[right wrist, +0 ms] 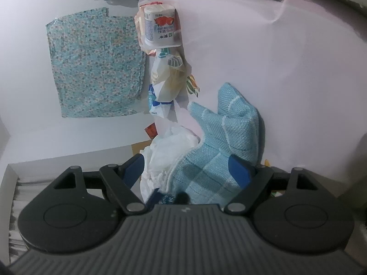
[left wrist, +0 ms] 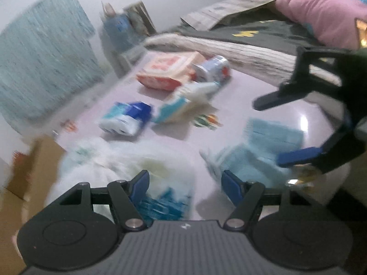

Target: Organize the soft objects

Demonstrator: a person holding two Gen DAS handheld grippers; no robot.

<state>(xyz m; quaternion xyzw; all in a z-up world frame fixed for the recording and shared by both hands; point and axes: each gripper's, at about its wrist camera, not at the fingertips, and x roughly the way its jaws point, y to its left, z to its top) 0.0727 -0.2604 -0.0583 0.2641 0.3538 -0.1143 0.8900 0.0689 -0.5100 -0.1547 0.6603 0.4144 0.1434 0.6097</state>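
The left wrist view is blurred. My left gripper [left wrist: 185, 184] is open above a pale pink table [left wrist: 252, 87], with a crumpled white plastic bag [left wrist: 110, 165] under its left finger. My right gripper [left wrist: 284, 129] reaches in from the right, jaws wide over a light blue woven cloth [left wrist: 270, 135]. In the right wrist view the right gripper [right wrist: 188, 170] is open; the cloth [right wrist: 206, 160] and the white bag [right wrist: 169, 151] lie between its fingers. Several soft tissue packs sit further back: an orange one [left wrist: 169, 71], a blue-and-white one [left wrist: 126, 119] and a teal one [left wrist: 176, 108].
A cream knitted blanket [left wrist: 229, 52], a dark green garment [left wrist: 263, 32] and a pink pillow [left wrist: 321, 11] are piled at the table's far edge. A teal patterned cloth [left wrist: 45, 68] hangs at the left. A cardboard box [left wrist: 29, 167] stands beside the table.
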